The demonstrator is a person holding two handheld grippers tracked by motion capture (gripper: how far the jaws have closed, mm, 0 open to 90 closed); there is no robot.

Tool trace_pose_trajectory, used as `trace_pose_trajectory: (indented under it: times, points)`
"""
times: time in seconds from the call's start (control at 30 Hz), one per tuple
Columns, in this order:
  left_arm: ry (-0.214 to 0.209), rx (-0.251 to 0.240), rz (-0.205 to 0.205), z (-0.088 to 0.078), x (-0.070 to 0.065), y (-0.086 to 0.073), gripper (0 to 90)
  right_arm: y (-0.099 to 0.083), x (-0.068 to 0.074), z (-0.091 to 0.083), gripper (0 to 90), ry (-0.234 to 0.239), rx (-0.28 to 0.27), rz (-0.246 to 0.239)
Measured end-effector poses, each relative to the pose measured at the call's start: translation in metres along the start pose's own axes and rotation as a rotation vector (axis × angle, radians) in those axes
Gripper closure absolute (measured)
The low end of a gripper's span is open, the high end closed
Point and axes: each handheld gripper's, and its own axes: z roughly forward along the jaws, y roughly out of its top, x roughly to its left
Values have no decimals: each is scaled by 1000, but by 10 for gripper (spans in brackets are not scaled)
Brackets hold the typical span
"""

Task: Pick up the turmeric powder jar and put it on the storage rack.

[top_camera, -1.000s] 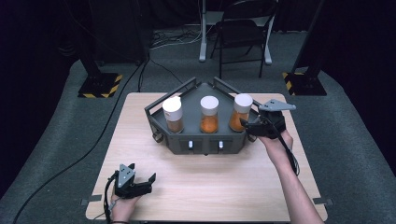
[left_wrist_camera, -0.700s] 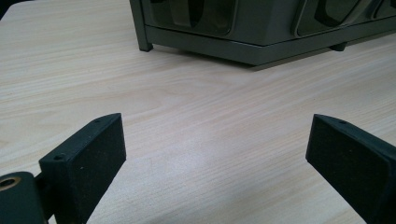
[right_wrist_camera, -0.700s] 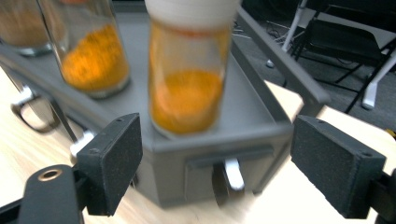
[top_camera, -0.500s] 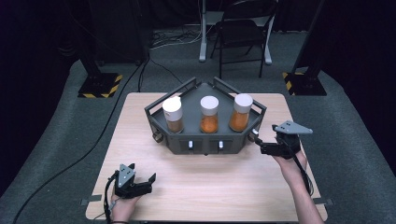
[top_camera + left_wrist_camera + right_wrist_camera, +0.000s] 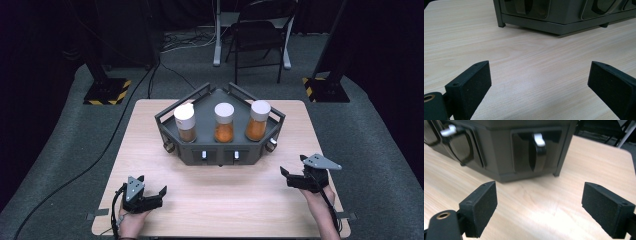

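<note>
My fingers (image 5: 480,205) gape, grasping nothing, over the pale wooden table (image 5: 150,125); grey carpet (image 5: 60,130) and a chair (image 5: 260,30) lie far beyond.

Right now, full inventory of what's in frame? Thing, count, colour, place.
rack: 1, dark grey, angular, far-centre of the table, white levers on its front.
jars: 3, white caps, standing in the rack; left one holds brown contents, middle and right hold orange.
table: 1, light wood, centre of the high view.
chair: 1, dark, on the floor beyond the table.
stand bases: 2, black with yellow-black hazard stripes, floor at far left and far right.
cables: several, dark and white, floor behind the table.
left gripper: 1, black, near-left of the table, jaws open, nothing between them.
right gripper: 1, black, near-right edge, jaws just opening, nothing between them.
</note>
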Motion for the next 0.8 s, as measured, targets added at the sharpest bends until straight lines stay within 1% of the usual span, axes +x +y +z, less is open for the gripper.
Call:
trace_pose_trajectory:
  times: [0.13, 0.17, 0.27, 0.4, 0.47, 0.6, 0.7, 0.73, 0.8]
  points:
    - [0, 0, 1, 0, 0, 0, 49, -14, -3, 0, 116, -2, 1, 32]
    - [1, -1, 2, 0, 0, 0, 49, -17, -5, 1, 115, 2, 4, 36]
    - [1, 0, 2, 0, -1, 0, 49, -25, -4, 2, 115, -9, 20, 39]
    - [1, 2, 2, 0, 0, 0, 49, -38, -5, 4, 116, -15, 39, 59]
    - [1, 4, 1, 0, 0, 1, 49, -44, -7, 6, 116, -18, 59, 70]
    - [-1, 5, -2, 1, 0, 1, 49, -55, -11, 5, 120, -19, 66, 80]
    - [-2, 5, 0, 0, 0, 1, 49, -57, -12, 4, 121, -20, 75, 95]
    - [-2, 5, -1, 1, 0, 1, 49, -59, -13, 3, 121, -17, 73, 92]
    - [-1, 6, 0, 0, 0, 1, 49, -58, -11, 4, 123, -22, 84, 82]
